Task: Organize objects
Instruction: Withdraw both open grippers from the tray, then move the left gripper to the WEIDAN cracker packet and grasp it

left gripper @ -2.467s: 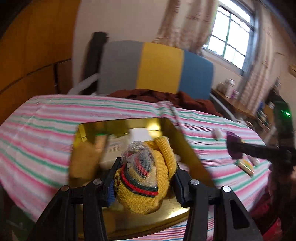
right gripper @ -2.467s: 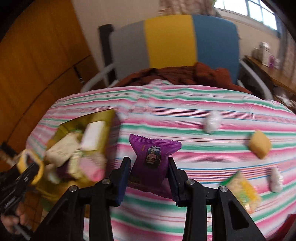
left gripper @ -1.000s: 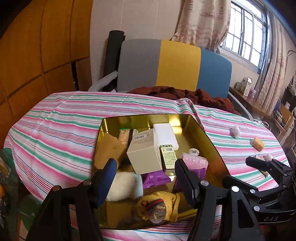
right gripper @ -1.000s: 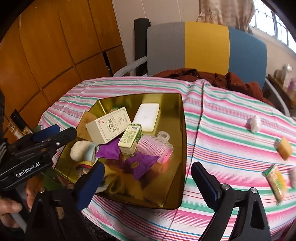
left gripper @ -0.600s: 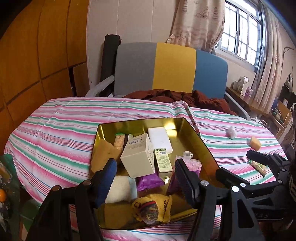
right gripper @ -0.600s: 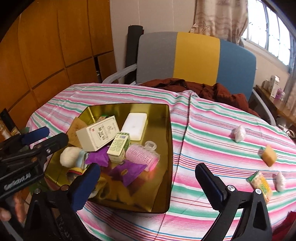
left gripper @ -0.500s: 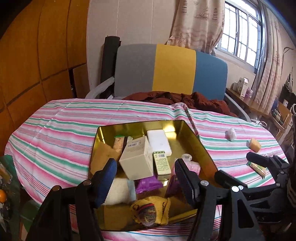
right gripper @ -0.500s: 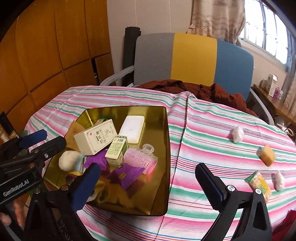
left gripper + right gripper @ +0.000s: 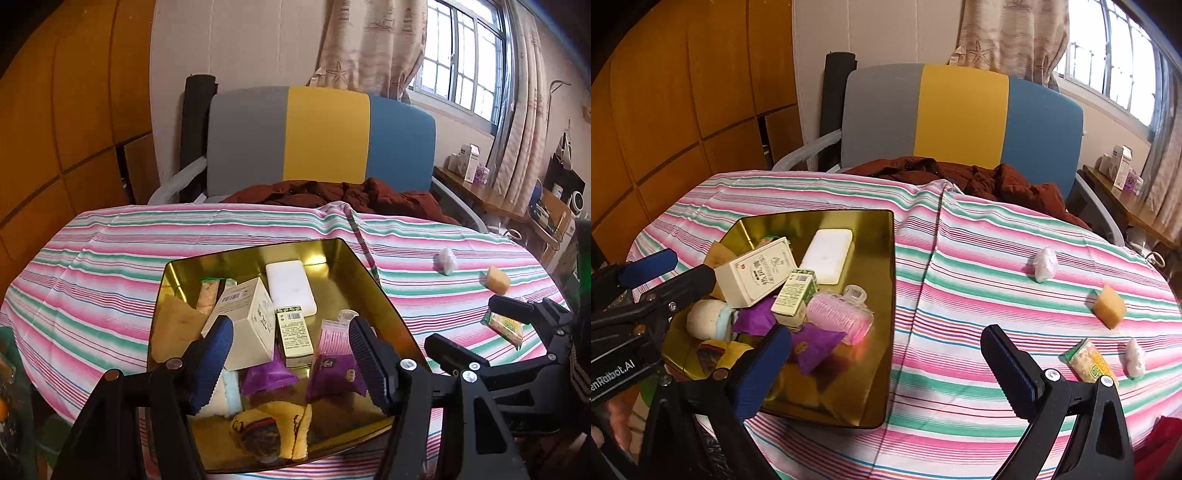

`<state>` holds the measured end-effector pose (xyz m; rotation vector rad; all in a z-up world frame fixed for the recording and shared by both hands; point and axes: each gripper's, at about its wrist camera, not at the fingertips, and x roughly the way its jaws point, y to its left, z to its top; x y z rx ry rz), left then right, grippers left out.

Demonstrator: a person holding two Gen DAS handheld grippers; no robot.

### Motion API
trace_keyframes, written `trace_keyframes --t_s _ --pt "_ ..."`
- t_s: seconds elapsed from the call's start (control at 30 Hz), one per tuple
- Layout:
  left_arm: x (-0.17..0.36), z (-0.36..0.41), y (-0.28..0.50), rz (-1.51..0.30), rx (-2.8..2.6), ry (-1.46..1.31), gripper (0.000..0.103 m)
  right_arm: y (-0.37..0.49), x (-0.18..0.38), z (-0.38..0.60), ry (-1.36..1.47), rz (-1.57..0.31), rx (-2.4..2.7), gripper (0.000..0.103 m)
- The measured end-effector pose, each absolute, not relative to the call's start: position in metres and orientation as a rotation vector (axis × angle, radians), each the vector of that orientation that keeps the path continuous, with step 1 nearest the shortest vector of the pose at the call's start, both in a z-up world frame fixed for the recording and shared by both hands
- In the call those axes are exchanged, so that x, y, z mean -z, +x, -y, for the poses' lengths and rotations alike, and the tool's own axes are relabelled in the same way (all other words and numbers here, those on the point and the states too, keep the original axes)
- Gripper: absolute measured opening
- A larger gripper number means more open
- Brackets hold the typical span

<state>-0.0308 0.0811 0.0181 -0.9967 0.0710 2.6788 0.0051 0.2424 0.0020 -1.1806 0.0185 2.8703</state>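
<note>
While our left gripper and right gripper hover above the gold tray, both jaws gape wide, empty.

The near and left parts of the gold tray are crowded by boxes and packets, bare striped cloth is left between its right wall and the scattered sponge cube, snack packet and two white wrapped pieces farther right.

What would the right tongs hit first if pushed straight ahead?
Probably nothing but the striped tablecloth: the open right tongs point between the gold metal tray and the loose snacks, though depth is unclear.
</note>
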Motion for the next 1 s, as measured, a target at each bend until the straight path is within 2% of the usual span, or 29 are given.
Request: trace_keyframes --t_s 0.23,0.43,1.0 --pt "-0.017 -0.097 -0.036 -0.094 -2.635 -0.983 0.066 -0.001 -0.002 -0.253 -1.201 0.006 -2.856 0.103" --pt "-0.013 -0.116 -0.037 -0.132 -2.580 -0.982 0.066 -0.002 0.000 -0.282 -1.219 -0.049 -2.799 0.103" --pt "-0.009 -0.185 -0.037 -0.240 -2.427 -0.966 0.066 0.015 -0.003 -0.426 -1.171 -0.300 -2.533 0.103"
